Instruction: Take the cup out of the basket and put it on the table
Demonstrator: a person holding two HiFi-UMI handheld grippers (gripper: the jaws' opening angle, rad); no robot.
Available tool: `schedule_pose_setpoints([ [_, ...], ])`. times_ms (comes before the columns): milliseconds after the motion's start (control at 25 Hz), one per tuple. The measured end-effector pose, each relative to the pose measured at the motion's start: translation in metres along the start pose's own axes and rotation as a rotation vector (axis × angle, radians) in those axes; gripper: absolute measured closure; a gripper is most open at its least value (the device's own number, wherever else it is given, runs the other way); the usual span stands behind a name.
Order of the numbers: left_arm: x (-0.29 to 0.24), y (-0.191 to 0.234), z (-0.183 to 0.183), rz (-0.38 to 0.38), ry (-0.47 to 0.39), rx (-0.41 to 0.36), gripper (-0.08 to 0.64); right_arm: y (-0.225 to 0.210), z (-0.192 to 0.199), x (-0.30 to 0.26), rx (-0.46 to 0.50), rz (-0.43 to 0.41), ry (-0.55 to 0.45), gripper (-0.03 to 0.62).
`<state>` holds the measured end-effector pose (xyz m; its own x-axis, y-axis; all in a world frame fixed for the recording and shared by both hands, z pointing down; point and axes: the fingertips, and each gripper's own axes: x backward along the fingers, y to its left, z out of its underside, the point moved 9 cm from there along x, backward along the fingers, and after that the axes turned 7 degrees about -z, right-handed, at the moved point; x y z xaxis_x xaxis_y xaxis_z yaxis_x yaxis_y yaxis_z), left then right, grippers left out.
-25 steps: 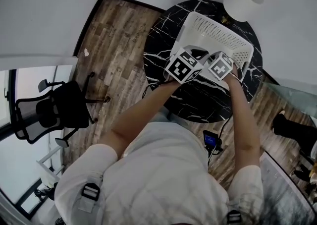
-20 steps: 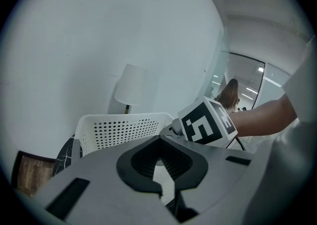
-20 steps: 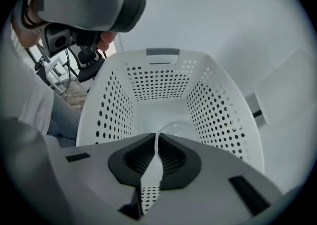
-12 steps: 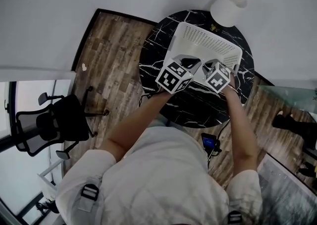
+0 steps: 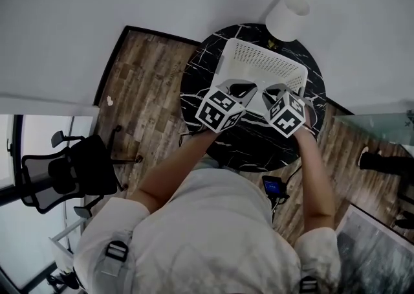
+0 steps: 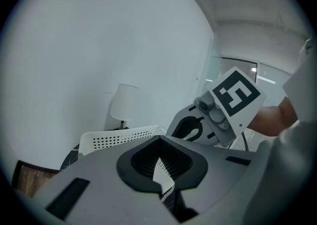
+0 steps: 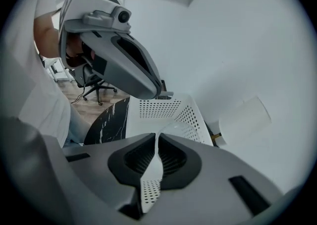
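The clear cup sits right at the tips of your right gripper. Its rim curves away toward 2 o'clock from the slit between the pads, over the inside of the white perforated basket. Those pads are pressed almost together. Only a thin sliver shows between them, and the cup's thin wall appears to be caught there, though the clear material makes the contact hard to read. In the head view the cup cannot be made out.

Your left gripper has its pads closed to a point at the tips with nothing between them. Only basket and table show through the narrow gap below. In the left gripper view your right gripper stands at 2 o'clock, close by. In the right gripper view the left one fills the 11 o'clock area.

From the head view, both grippers hang side by side over the basket's near rim. The basket lies on the 12 o'clock half of the round black marble-veined table. A white-shaded lamp stands just past the basket at 1 o'clock, by the pale wall.

A wood-plank floor surrounds the table. A black office chair stands well apart at 8 o'clock, and a small black device lies at 5 o'clock, by the table's near edge.
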<state>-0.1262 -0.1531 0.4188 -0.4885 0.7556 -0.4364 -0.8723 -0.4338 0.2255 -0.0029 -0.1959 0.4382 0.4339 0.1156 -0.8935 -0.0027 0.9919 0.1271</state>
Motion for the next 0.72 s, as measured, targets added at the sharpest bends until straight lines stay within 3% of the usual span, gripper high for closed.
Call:
schedule_pose_setpoints([
  [720,0.007,-0.036,0.0,0.043,-0.009,-0.027,0.554,0.032,0.006,0.051,0.017,0.08,-0.018,0.568],
])
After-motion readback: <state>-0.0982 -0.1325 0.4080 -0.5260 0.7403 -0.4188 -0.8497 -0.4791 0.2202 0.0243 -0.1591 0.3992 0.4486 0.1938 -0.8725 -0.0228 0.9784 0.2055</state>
